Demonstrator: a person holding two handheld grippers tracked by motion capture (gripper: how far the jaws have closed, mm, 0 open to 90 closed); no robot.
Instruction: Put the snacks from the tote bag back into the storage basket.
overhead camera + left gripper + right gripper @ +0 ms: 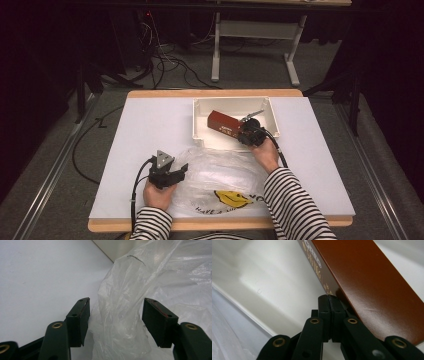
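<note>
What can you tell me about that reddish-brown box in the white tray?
The red-brown box is long, flat and glossy, like coated cardboard, with small pale lettering along one narrow side. It lies slantwise in the white tray. The right gripper is at its near end, jaws pressed together beside the box's edge; whether they pinch it cannot be told.

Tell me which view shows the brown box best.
The high view: the whole brown box lies in the white tray, with the right claw at its near end. The right gripper view shows one close-up corner of it at the shut jaws.
</note>
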